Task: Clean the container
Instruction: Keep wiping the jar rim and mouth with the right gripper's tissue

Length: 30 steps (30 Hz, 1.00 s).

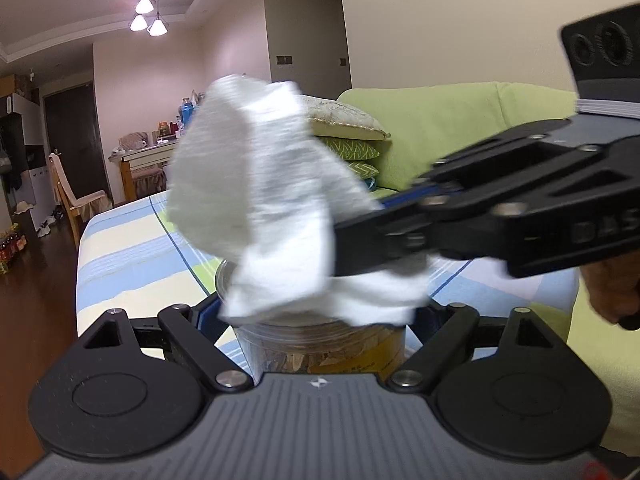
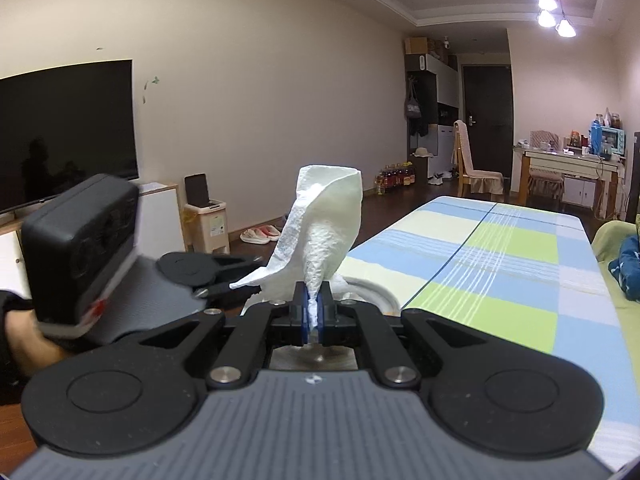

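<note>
Left hand-held gripper (image 1: pixel 316 320) clamped around clear jar (image 1: pixel 320 352), jar upright between its fingers over striped desk (image 1: pixel 132 248) near its front edge. Right hand-held gripper (image 2: pixel 314 312) pinched tight on white paper towel (image 2: pixel 324 216), towel draped over jar mouth.
</note>
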Available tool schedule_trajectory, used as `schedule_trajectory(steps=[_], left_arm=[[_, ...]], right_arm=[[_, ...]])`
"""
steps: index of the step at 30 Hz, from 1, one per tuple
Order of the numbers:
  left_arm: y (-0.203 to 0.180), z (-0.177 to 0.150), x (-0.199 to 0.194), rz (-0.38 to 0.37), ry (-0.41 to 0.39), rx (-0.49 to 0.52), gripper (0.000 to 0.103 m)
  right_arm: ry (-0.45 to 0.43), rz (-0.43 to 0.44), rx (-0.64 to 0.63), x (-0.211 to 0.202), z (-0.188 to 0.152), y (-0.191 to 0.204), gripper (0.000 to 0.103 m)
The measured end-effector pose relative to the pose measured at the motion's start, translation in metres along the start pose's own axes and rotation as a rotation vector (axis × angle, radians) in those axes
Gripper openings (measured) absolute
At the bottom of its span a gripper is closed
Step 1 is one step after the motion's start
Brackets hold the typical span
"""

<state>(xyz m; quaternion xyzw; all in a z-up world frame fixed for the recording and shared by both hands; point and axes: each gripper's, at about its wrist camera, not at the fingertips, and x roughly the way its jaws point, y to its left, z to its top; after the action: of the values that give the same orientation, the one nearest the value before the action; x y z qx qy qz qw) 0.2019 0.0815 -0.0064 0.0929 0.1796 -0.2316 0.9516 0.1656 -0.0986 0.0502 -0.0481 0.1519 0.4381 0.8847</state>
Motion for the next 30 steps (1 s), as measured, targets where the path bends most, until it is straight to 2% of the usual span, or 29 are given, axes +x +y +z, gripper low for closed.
schedule_trajectory(steps=[5, 8, 10, 13, 15, 19, 24, 27, 30], left_arm=[[-0.001, -0.002, -0.007, -0.003, 0.001, -0.008, 0.087], [-0.003, -0.002, -0.01, -0.006, 0.0, -0.01, 0.087], [-0.005, -0.004, -0.002, -0.004, 0.001, -0.01, 0.087], [-0.009, -0.008, -0.02, -0.008, 0.0, -0.005, 0.087], [-0.011, -0.008, -0.021, -0.008, -0.001, -0.006, 0.087], [-0.009, -0.014, -0.024, -0.004, 0.0, -0.004, 0.087], [-0.013, -0.015, -0.029, -0.003, 0.004, -0.006, 0.087], [-0.016, -0.015, -0.033, -0.003, 0.005, -0.004, 0.087], [-0.02, -0.016, -0.038, -0.006, 0.003, -0.002, 0.087]], right_arm=[[-0.021, -0.062, 0.044, -0.007, -0.004, -0.023, 0.002], [-0.018, -0.082, 0.056, -0.023, -0.009, -0.023, 0.003], [-0.02, -0.081, 0.046, -0.032, -0.013, -0.018, 0.004], [-0.025, -0.062, 0.019, -0.038, -0.015, -0.008, 0.004], [-0.018, -0.011, 0.021, -0.033, -0.013, -0.003, 0.004], [-0.002, 0.014, -0.051, -0.011, -0.004, 0.013, 0.004], [-0.012, -0.048, -0.034, 0.011, 0.003, -0.008, 0.003], [-0.01, -0.072, 0.002, -0.001, 0.001, -0.019, 0.003], [-0.002, -0.073, -0.033, -0.02, -0.003, -0.009, 0.004]])
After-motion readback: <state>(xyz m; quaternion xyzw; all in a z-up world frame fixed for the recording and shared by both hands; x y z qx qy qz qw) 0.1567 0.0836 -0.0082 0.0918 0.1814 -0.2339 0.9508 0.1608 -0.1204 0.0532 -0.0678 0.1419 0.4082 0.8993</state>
